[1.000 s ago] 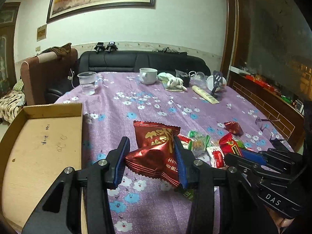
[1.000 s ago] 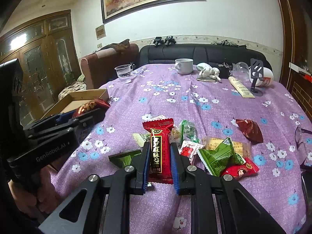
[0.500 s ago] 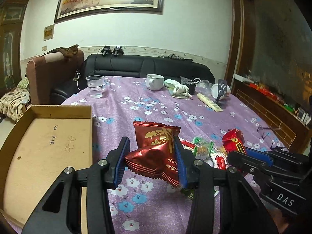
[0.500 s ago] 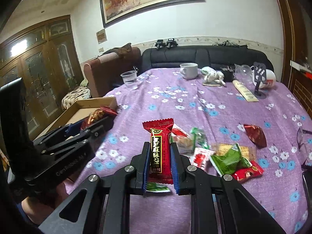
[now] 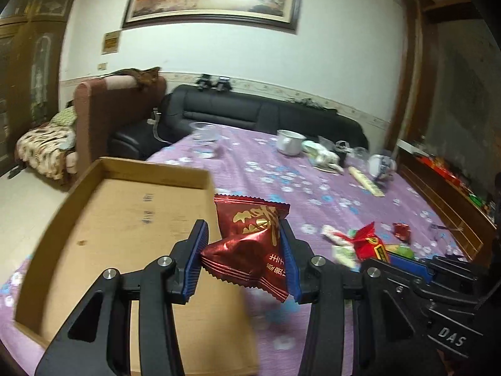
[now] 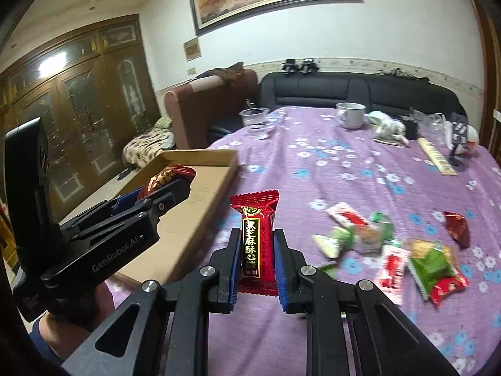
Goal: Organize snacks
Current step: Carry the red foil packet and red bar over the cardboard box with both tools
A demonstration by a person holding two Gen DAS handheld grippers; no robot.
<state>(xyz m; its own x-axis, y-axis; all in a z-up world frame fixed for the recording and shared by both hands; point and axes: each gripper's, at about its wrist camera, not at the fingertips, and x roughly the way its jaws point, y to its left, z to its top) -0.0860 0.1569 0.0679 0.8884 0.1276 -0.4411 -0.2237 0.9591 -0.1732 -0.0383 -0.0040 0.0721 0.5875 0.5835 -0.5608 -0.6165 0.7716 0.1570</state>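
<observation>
My left gripper (image 5: pixel 243 260) is shut on a puffy dark red snack packet (image 5: pixel 250 244) with gold lettering, held above the right edge of a shallow cardboard box (image 5: pixel 125 219). The right wrist view shows that gripper (image 6: pixel 162 191) over the same box (image 6: pixel 200 194). My right gripper (image 6: pixel 255 266) is shut on a slim red candy bar (image 6: pixel 255 238) with a black label, held upright over the purple tablecloth just right of the box. Several loose snack packets (image 6: pixel 391 247) lie on the cloth to the right. The bottom of the box looks bare.
A floral purple cloth (image 6: pixel 328 169) covers the table. At the far end stand a clear plastic cup (image 6: pixel 255 122), a white mug (image 6: pixel 350 114), a crumpled white cloth (image 6: pixel 388 128) and a long flat stick (image 6: pixel 436 156). A black sofa (image 5: pixel 266 116) sits behind.
Both grippers have moved left with their packets. The left one went from above the cloth to the box's right edge. The right one left the snack pile and now sits near the box.
</observation>
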